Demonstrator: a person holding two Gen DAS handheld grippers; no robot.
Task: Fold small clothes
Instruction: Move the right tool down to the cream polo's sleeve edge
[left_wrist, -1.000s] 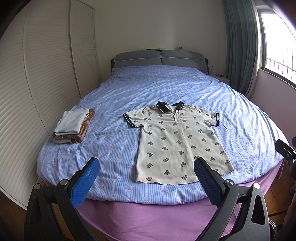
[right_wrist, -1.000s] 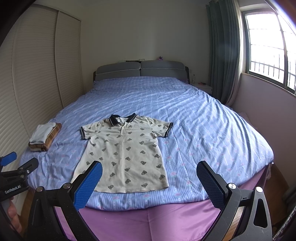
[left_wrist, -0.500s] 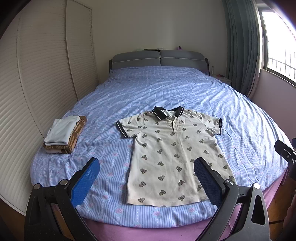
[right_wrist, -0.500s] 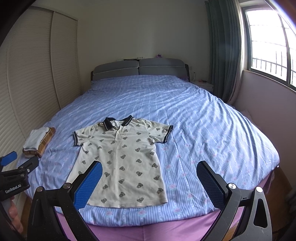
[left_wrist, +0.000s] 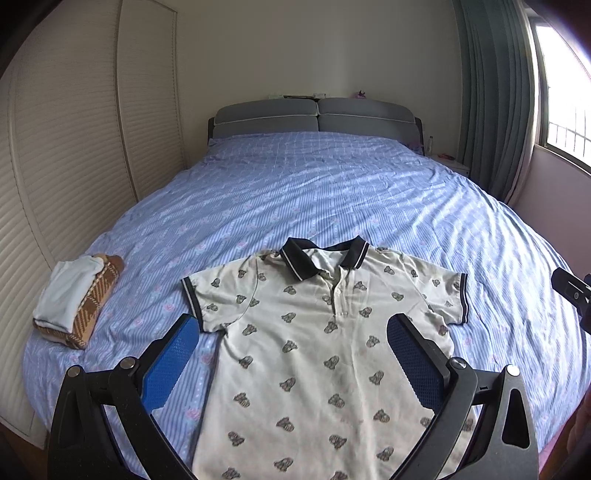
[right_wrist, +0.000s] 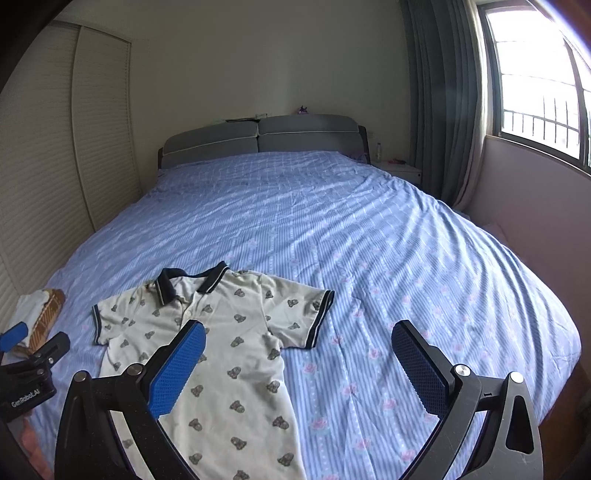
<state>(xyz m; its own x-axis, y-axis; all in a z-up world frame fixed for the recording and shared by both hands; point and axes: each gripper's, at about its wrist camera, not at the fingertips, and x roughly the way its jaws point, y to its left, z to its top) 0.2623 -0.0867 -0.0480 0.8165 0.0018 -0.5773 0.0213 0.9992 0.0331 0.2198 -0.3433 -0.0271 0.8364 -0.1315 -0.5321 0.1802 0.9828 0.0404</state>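
Left wrist view: the left gripper (left_wrist: 291, 350) hangs spread and empty over the shirt (left_wrist: 325, 354), which lies flat on the bed (left_wrist: 332, 192). Pinch a sleeve edge, not the soft knit body.

Right wrist view: the right gripper (right_wrist: 299, 354) is spread beside the banded right sleeve (right_wrist: 314, 317).

Our home bedroom: blue-sheeted bed (left_wrist: 332, 206), padded headboard (left_wrist: 314, 118) behind it, louvered wardrobe (left_wrist: 74, 166) beside it.

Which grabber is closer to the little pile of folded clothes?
The left. The left gripper hangs over the shirt, nearer the folded pile on its left; the right gripper is farther right.
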